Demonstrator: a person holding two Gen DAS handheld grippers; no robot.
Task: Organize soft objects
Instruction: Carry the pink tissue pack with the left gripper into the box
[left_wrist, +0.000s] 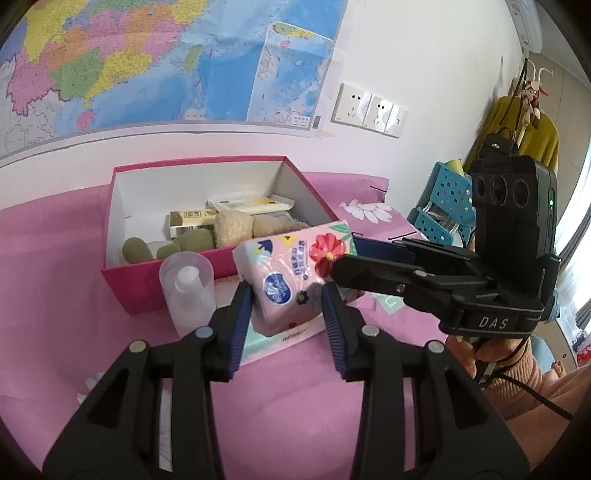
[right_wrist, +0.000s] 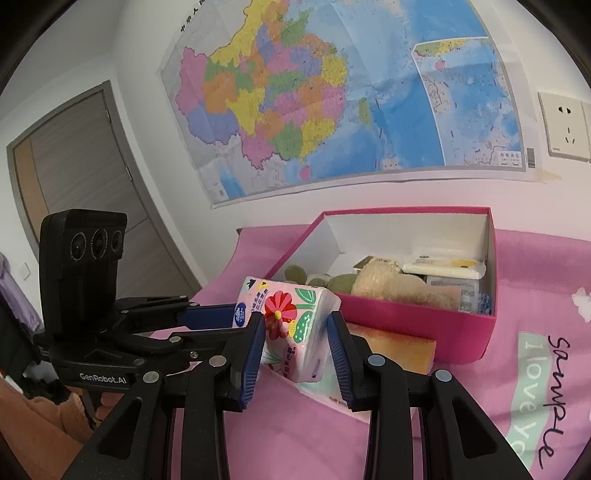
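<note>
Pink bedcover (left_wrist: 55, 295) below wall map. Tissue pack (left_wrist: 288, 277) just outside pink box (left_wrist: 207, 269) front wall, clenched by left gripper (left_wrist: 288, 314) and right gripper (right_wrist: 297, 354) together. Step judged: carrying. Next: lift over rim, release inside.
</note>
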